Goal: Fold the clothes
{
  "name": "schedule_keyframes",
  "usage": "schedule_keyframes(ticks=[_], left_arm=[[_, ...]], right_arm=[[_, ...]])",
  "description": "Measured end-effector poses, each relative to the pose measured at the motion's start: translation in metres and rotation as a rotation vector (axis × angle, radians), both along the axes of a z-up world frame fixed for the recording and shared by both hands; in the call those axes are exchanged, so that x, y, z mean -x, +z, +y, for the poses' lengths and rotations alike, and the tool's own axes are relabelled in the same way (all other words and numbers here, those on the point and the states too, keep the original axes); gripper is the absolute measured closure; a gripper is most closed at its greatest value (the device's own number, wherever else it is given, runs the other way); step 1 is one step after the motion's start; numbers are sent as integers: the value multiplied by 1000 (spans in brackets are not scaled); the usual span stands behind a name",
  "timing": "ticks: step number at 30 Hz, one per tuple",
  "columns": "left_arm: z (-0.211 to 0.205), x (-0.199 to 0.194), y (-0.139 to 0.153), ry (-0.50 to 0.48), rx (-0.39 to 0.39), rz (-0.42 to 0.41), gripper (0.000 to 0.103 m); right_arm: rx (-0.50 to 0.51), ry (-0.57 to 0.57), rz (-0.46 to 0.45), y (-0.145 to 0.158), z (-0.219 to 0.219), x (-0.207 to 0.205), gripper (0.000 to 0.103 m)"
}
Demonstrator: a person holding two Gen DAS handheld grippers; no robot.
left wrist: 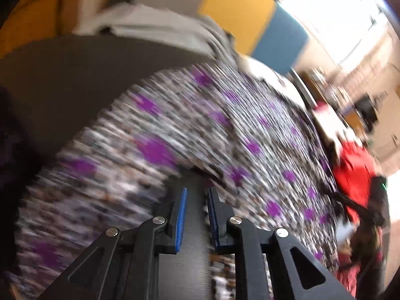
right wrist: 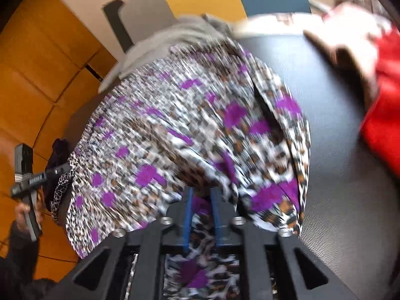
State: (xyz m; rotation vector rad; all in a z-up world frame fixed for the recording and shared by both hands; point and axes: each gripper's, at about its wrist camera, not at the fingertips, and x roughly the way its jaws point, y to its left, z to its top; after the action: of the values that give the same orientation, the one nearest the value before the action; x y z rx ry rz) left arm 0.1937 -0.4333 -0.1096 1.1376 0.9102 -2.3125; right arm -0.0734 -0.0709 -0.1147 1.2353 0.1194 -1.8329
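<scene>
On the dark grey tabletop [right wrist: 332, 175] the purple-spotted leopard-print garment [right wrist: 175, 130] spreads wide, bare surface to its right; grey folded cloth [right wrist: 165, 42] lies beyond it, red fabric [right wrist: 385, 115] at the right edge; the right gripper [right wrist: 202, 195] pinches the print's near hem; only the right view shows this; the left gripper [left wrist: 196, 195], blurred, stands slightly parted over dark surface, holding nothing visible.

No text, label or number can be read in either view. The left gripper [right wrist: 37, 177] bears pale lettering along its dark bar (too blurred and small to make out).
</scene>
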Motion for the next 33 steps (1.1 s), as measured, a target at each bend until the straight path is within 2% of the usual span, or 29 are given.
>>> schedule_keyframes(ticks=[1,3,5,6,9,11,13,14,16,17,18,19,20,21,23,25,28,30,33], left_arm=[[-14,-5,3,37,13,-9,86],[-39,-21,9,119,63,-65,85],[-59,-35,13,170,135,-135,84],[-67,-43,15,177,150,-145,81],[-85,-53,13,138,158,-196,72],[-87,-50,4,83,183,-254,71],[-87,-50,-9,30,166,-279,70],[-87,-49,-16,7,142,-286,69],[-89,-48,-31,-4,147,-324,68],[-88,-47,-36,-7,154,-334,68],[-87,-46,-36,-7,168,-328,68],[-85,-45,-37,-6,182,-322,68],[-83,-43,-38,-6,206,-320,74],[-83,-40,-37,5,232,-323,85],[-98,-35,-36,83,226,-327,97],[-118,-30,-35,162,215,-335,98],[-145,-16,-36,223,220,-378,98],[-162,-6,-35,255,269,-454,98],[-183,-7,-35,315,252,-494,95]], right_arm=[[27,15,33,11,-6,-6,71],[75,66,71,26,-29,-19,49],[123,116,108,40,-52,-31,47],[136,152,104,40,-66,-37,44],[140,247,86,30,-115,-52,38],[118,272,77,20,-138,-54,38],[98,288,68,9,-162,-54,38],[79,289,99,6,-169,-54,37],[43,282,160,0,-179,-51,35],[25,274,191,-3,-182,-49,32],[7,266,222,-6,-186,-46,22],[-30,251,270,-10,-189,-43,17],[-58,235,295,-13,-191,-40,15],[-81,209,300,-19,-191,-34,14],[-133,156,315,-30,-189,-24,8],[-139,128,312,-35,-186,-17,0],[-151,108,299,-35,-188,-8,0],[-167,123,306,-36,-195,-3,0],[-162,145,314,-38,-203,3,0]])
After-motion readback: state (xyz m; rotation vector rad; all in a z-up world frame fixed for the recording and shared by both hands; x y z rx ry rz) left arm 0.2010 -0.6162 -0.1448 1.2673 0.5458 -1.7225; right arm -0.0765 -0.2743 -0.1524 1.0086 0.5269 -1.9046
